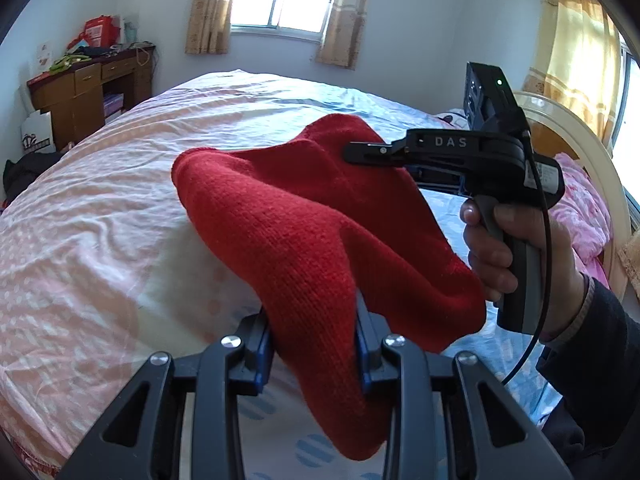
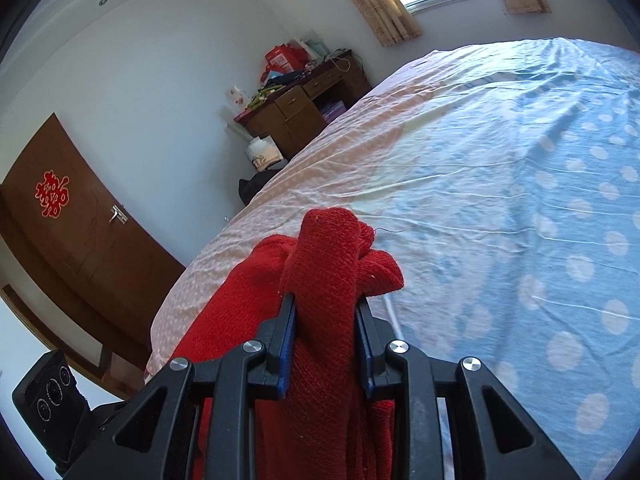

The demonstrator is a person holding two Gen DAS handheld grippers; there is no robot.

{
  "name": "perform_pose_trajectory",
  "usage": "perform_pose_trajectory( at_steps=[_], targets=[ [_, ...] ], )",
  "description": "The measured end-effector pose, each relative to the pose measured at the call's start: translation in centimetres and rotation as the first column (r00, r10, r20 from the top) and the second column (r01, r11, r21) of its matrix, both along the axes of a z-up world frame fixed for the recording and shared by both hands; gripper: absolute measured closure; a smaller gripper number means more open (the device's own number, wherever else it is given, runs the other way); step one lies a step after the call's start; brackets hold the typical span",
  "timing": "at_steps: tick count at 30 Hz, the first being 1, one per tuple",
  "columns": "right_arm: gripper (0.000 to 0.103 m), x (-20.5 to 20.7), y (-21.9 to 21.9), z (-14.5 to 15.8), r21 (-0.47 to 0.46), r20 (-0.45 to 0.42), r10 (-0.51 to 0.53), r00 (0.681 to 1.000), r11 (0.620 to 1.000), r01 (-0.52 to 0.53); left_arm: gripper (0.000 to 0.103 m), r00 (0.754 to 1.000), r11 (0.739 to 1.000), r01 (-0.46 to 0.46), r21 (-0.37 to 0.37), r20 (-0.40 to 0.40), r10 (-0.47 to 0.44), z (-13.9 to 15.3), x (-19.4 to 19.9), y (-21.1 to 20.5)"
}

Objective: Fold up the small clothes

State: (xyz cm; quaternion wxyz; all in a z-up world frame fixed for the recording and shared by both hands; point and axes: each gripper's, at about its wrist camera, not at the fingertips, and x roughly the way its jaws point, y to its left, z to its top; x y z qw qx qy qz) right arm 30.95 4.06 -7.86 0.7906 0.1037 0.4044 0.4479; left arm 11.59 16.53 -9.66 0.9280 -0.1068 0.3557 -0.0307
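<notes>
Red knit garment (image 1: 320, 224) hangs above the bed (image 1: 100, 208), stretched between both tools. Left gripper (image 1: 314, 344) is clamped on its near edge; ahead and rightward, right gripper (image 2: 325, 340) pinches a bunched edge, bedsheet lying broad beyond its fingertips.

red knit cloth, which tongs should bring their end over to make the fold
Probably right. The right tongs pinch the far upper corner of the red knit cloth, free to swing over; the left tongs anchor the near bunched end.
</notes>
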Motion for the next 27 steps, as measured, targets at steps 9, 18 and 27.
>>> perform_pose_trajectory(
  at_steps=[9, 18, 27],
  targets=[
    [0.076, -0.2, 2.9, -1.7, -0.037, -0.023, 0.027, 0.999, 0.999, -0.028, 0.069, 0.999, 0.999, -0.025, -0.032, -0.029, 0.024, -1.8, -1.1, 1.4],
    [0.076, -0.1, 3.6, -2.5, -0.045, -0.040, 0.029, 0.999, 0.998, -0.031, 0.069, 0.998, 0.999, -0.027, -0.042, -0.056, 0.025, -2.8, -2.1, 1.6],
    [0.076, 0.1, 4.1, -3.6, -0.084, -0.047, 0.020, 0.999, 0.996, -0.024, 0.067, 0.998, 0.999, -0.035, -0.010, -0.055, 0.034, -4.1, -2.8, 1.0]
  ],
)
